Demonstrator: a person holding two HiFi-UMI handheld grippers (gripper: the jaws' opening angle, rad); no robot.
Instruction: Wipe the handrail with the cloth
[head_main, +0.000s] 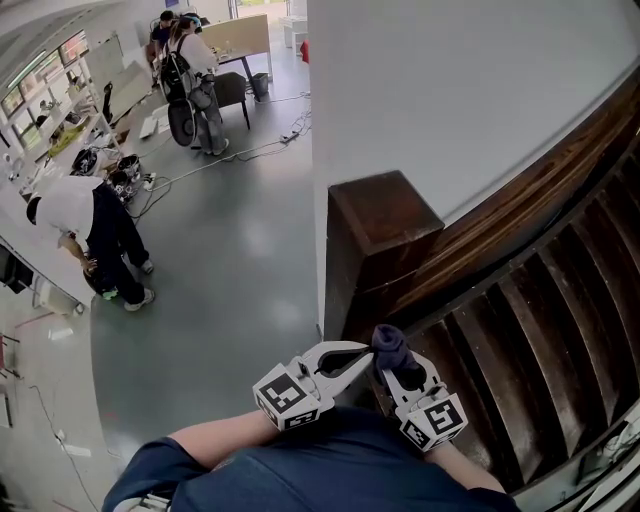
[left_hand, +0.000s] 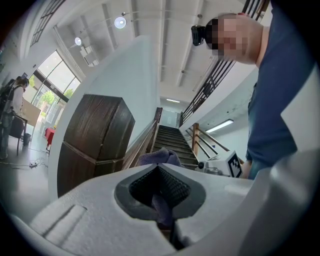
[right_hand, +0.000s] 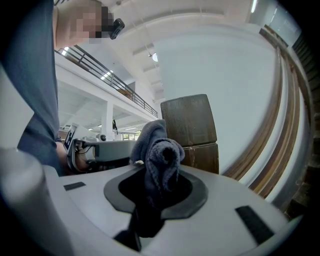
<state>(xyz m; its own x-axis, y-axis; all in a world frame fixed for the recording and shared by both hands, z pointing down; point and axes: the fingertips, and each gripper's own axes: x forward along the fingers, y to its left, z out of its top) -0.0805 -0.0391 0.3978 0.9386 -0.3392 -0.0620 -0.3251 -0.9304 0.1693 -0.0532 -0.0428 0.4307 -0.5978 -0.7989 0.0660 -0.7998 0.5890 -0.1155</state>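
I am holding one cloth (head_main: 389, 343) just beside the single newel post (head_main: 382, 222) ending the handrail (head_main: 520, 200). Two grippers, left gripper (head_main: 362, 354) and right gripper (head_main: 398, 370), are each clamping it between their jaws.

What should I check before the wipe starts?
1. Grip, right hand-held gripper on cloth: ok, jaws shut on it.
2. Grip, left hand-held gripper on cloth: ok, pinching a fold.
3. Contact of cloth with handrail: not ok, held short of it near the newel post.
4. Visible stretch of handrail bare: ok.
5. Distance to people on the floor below: ok, well away.
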